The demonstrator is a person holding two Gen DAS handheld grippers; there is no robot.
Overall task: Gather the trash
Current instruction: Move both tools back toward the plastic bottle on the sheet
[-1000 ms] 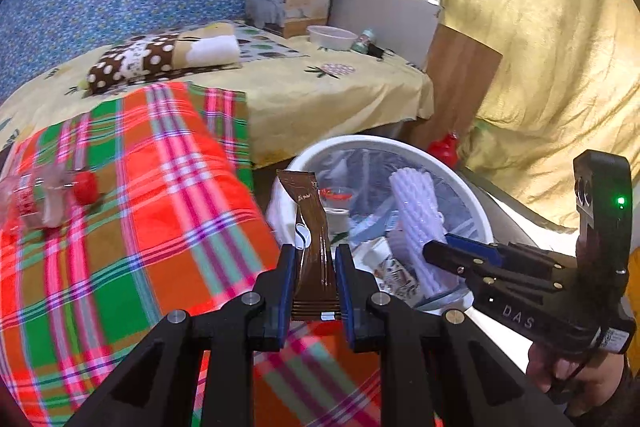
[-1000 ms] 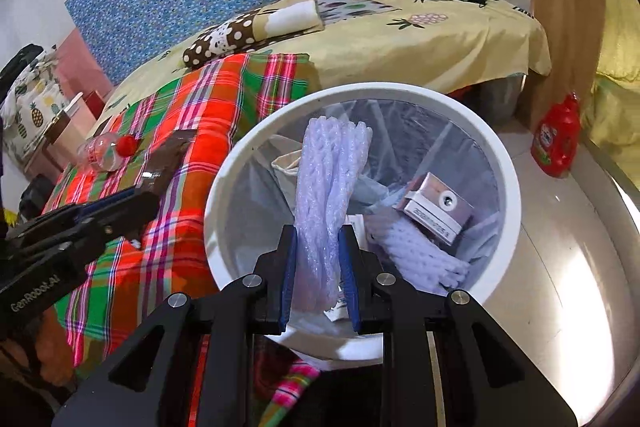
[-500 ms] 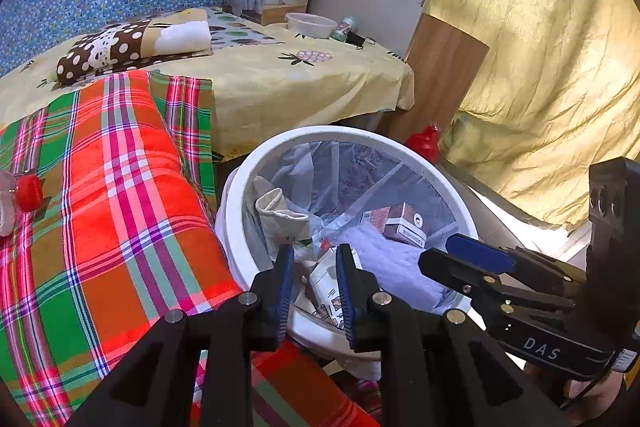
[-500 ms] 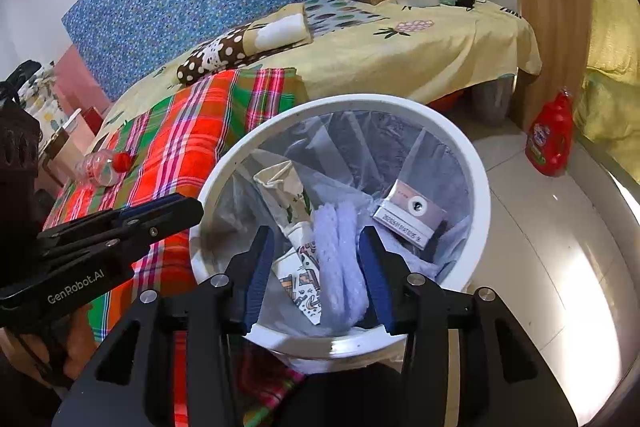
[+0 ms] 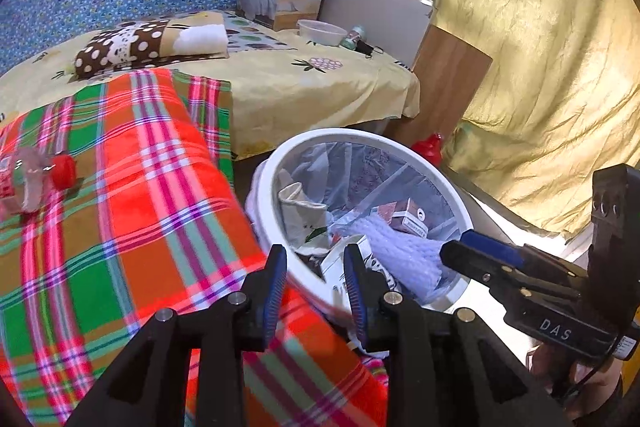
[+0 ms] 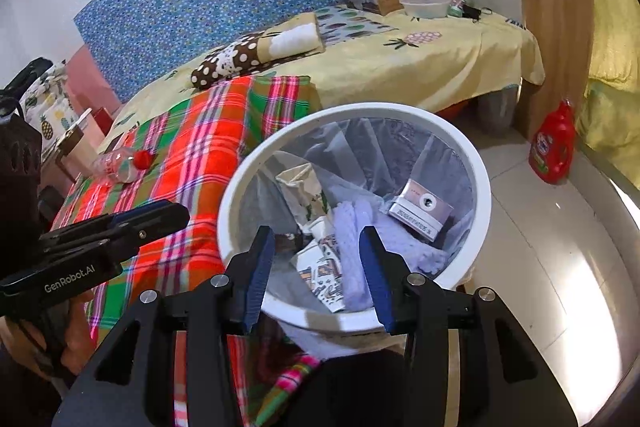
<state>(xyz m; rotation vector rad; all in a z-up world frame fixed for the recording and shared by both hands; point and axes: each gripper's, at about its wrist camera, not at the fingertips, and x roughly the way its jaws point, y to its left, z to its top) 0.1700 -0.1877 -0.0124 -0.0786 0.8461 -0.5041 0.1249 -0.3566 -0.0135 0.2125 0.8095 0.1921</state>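
We hold the left gripper (image 5: 316,283) over the near rim of the round white plastic bin (image 5: 452,187), which is lined with a clear bag and stands on the floor against the bed. Its jaws have just been opening and now stand a little apart with nothing between them. Our right gripper (image 6: 316,267) hangs over the same bin (image 6: 478,183) from the other side, its jaws apart and empty after opening within the last second.

Inside the bin lie the pale lilac foam net sleeve (image 6: 356,223), a small pink-and-white cardboard box (image 6: 420,211), a crumpled cream paper wrapper (image 6: 300,187) and a printed white paper packet (image 6: 324,267), all piled together at the bottom.

On the red, green and pink plaid blanket (image 5: 132,211) that covers the near part of the bed, a crushed clear plastic bottle with a red cap (image 5: 36,179) lies on its side, well apart from the bin. A red detergent bottle (image 6: 554,147) stands upright on the tiled floor beside a wooden panel.
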